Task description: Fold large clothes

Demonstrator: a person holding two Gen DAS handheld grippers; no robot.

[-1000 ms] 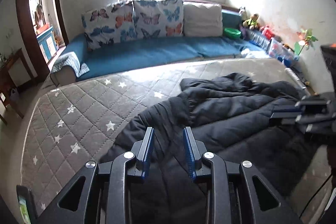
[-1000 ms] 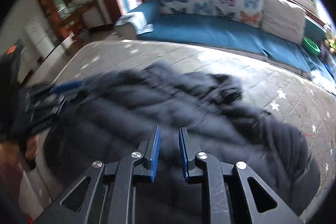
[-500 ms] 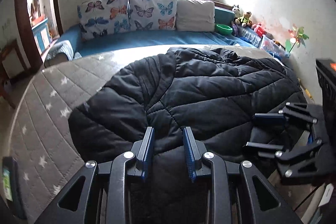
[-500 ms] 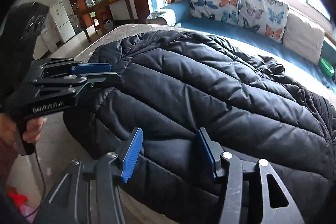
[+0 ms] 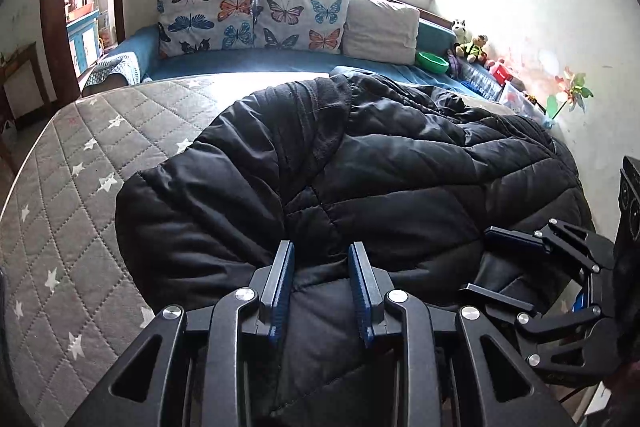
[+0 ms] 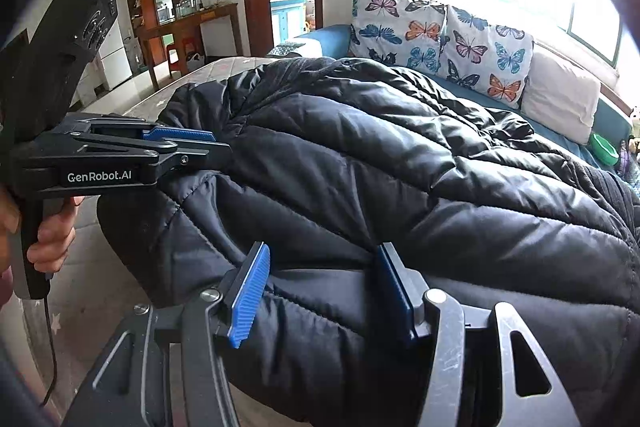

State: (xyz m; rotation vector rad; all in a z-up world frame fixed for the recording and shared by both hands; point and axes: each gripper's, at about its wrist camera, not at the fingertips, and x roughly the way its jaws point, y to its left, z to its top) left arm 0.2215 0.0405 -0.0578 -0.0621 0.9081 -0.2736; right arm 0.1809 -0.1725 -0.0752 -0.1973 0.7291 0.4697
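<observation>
The black quilted jacket (image 5: 360,179) is spread in a rumpled heap over the grey star-patterned mattress (image 5: 80,187), in front of the blue sofa (image 5: 248,65) with butterfly cushions (image 5: 248,15). Its near hem is pinched between the blue pads of the left gripper (image 5: 322,279) — a fold of fabric is clamped there. The right gripper (image 6: 324,291) has just been opening; its jaws are seen apart, with padded cloth bulging between them — not pressed.

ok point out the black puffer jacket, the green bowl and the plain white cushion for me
black puffer jacket (image 5: 400,163): left wrist view, on a quilted panel near its middle
green bowl (image 5: 431,61): left wrist view, on its front rim
plain white cushion (image 5: 380,29): left wrist view, on the middle of its front face
</observation>
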